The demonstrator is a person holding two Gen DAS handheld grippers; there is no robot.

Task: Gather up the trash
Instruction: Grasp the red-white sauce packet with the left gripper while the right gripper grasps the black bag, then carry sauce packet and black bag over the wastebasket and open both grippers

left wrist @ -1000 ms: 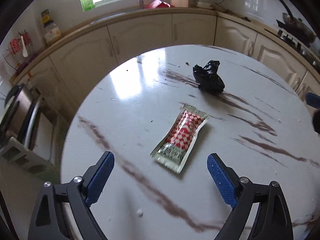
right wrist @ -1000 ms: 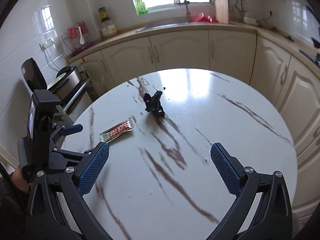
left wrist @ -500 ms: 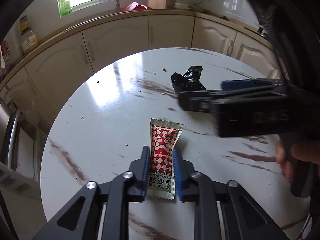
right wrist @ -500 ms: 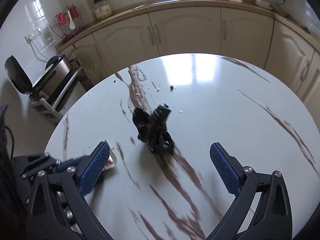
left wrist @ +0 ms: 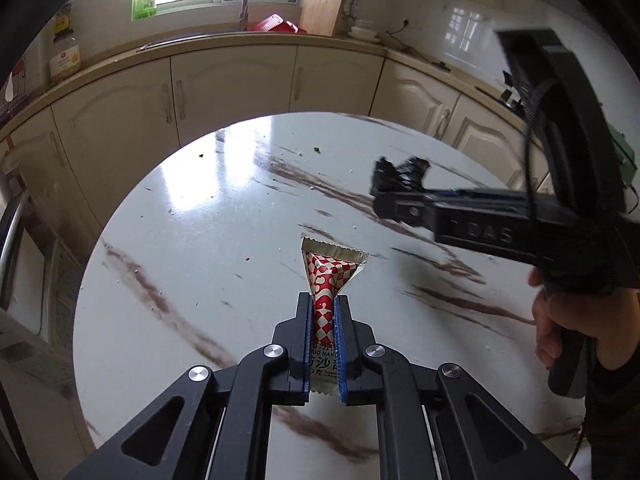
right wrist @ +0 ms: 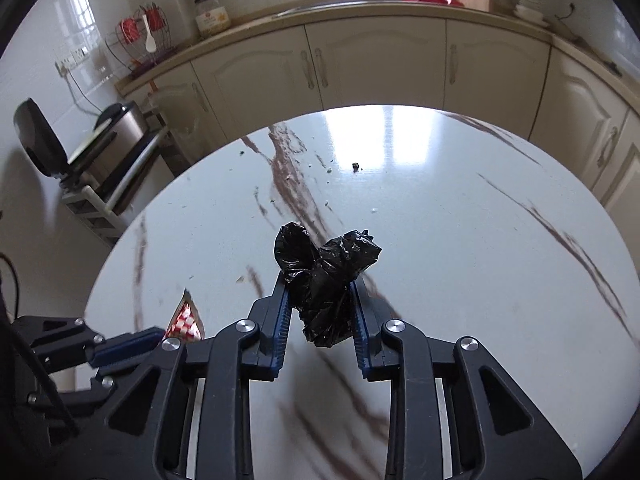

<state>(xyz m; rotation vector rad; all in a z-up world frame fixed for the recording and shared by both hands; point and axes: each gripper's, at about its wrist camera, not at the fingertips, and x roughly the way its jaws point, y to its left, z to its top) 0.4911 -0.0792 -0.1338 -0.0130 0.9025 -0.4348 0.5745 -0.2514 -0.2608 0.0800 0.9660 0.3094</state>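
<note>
Item 1. Your left gripper: fingers closed almost fully on the flat red-and-white chequered foil sauce sachet, pinching its middle so the far end fans out. The jaws have just been closing, with the sachet between them. The sachet sits well in from every edge of the tabletop; whether it has lifted clear cannot be told.

Item 2. Your right gripper: fingers drawn in against both sides of the crumpled black plastic bag, its knotted ends standing above the fingertips. These jaws have also just been closing, the bag between them. The bag sits near the middle of the round white tabletop with reddish-brown veins.

Item 3. Step in hand, as a judgement: both pieces of trash are gripped, so the pick-up is at its end. Your next move calls for lifting both clear and carrying them to a bin; no bin shows in either view, so you will have to find it first. The thin sachet may slip; keep the squeeze firm.

Item 4. Loose crumbs remain toward the far edge of the tabletop.

Item 5. Writing: the sachet carries Chinese characters and partly hidden Latin lettering, seemingly "TOMATO SAUCE". The right gripper's body reads "DAS" in the left wrist view. The label on the jar on the far counter is unreadable.
</note>
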